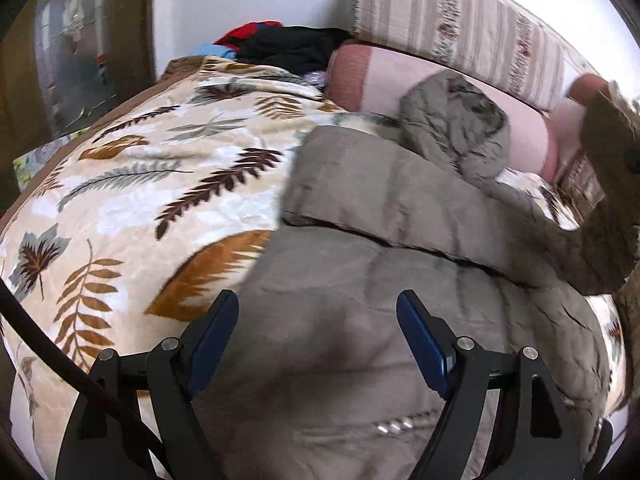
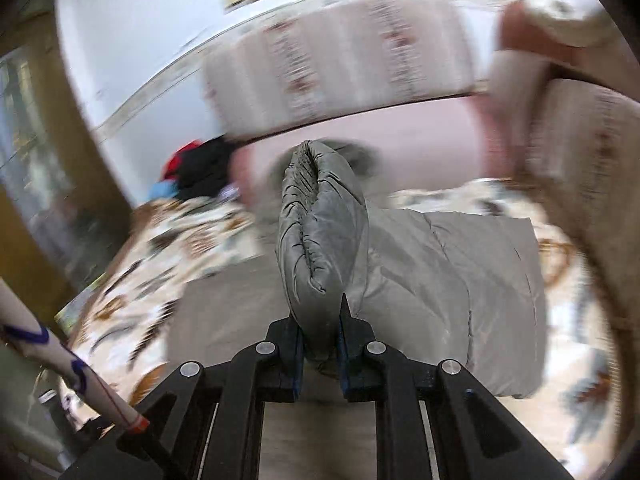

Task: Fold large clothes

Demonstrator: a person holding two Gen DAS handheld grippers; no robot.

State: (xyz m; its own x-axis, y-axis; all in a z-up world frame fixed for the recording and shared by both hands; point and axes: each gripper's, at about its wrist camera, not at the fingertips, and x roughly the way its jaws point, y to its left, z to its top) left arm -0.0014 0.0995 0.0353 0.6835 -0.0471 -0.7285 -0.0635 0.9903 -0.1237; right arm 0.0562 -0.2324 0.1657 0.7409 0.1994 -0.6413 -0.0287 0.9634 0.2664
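Right gripper (image 2: pixel 320 344): your jaws pinch the sleeve (image 2: pixel 320 232), lifted for folding across the coat (image 1: pixel 360 320).
Left gripper (image 1: pixel 318 340): jaws wide, empty, poised above the coat on the bed (image 1: pixel 120 200).

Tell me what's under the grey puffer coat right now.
The grey puffer coat lies on a leaf-print blanket, which shows around its edges. Anything beneath the coat's middle is covered.

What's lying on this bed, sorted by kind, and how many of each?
Grey padded coat: 1
Leaf-print blanket: 1
Pink bolsters: 2
Striped cushion: 1
Heap of red, black and blue clothes: 1
Total: 6
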